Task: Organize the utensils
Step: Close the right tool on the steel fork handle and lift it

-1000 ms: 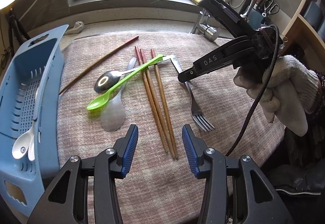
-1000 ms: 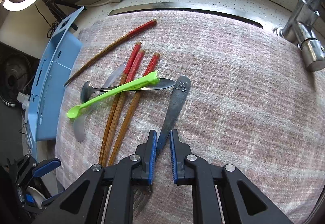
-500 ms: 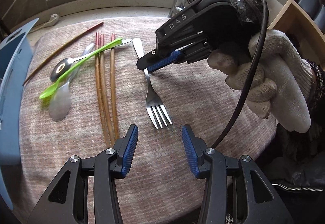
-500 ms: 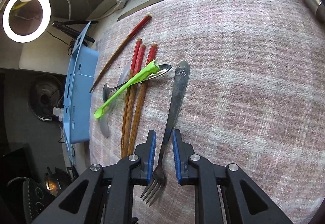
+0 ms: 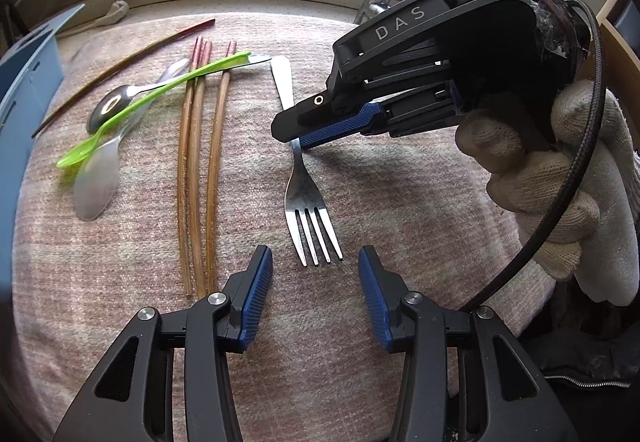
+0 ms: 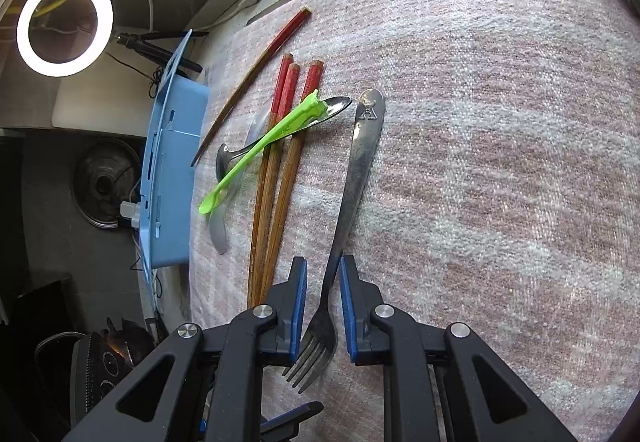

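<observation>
Straddling the neck of the silver metal fork (image 6: 352,177), my right tongs (image 6: 323,306) sit with their blue pads a small gap off either side of the steel, parted and not pressing. The fork lies flat on the pink-and-grey woven cloth (image 6: 500,161) over the tabletop, handle pointing away from these tongs and tines back under them. My left tongs (image 5: 315,290) hover open and empty just short of the tines, pads (image 5: 256,294) well apart.

The risk I see: the fork is thin and lies flush on soft cloth, so closing could pinch fabric along with the steel, or the pads could ride over the neck and skid off. A grip this close to the tines also leaves the long handle as a lever; I judge it could swing or droop once lifted. Just left of the right tongs lie three brown wooden chopsticks with red ends (image 6: 280,161), near enough to be nudged by a finger.

Farther left, a bright green plastic spoon (image 6: 260,145) lies across a shiny metal spoon (image 5: 108,109), with a translucent grey plastic spoon (image 5: 96,177) beside them. Beyond them stands the blue plastic slotted basket (image 6: 168,177); its inside is hidden from both cameras, so I cannot tell its contents.
</observation>
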### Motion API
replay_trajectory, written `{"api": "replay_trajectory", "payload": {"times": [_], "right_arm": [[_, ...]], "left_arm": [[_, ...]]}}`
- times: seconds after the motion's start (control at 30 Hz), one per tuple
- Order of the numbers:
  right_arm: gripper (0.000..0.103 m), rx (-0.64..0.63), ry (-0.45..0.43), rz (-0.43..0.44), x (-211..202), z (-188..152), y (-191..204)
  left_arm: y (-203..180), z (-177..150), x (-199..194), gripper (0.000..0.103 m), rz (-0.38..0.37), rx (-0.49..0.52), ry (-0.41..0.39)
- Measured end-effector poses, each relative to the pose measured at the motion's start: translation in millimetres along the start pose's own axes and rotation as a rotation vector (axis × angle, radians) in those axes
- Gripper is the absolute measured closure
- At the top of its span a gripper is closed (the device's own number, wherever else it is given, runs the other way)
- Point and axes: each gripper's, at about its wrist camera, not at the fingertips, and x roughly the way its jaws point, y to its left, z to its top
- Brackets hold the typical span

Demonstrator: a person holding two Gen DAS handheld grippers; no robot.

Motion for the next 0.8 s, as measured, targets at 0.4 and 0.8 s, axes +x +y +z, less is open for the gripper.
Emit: {"api": "replay_trajectory", "payload": {"times": [0.4, 0.8], "right_arm": [[0.091, -0.02, -0.006, -0.014, 3.8, -3.0, 4.6], [0.096, 0.0, -0.019, -0.01, 3.3, -3.0, 1.5]], "left_arm": [[1.6, 10.1, 8.1, 0.08, 0.032, 0.013, -0.001], [2.9, 7.1, 3.2, 0.08, 0.024, 0.024, -0.014]]}}
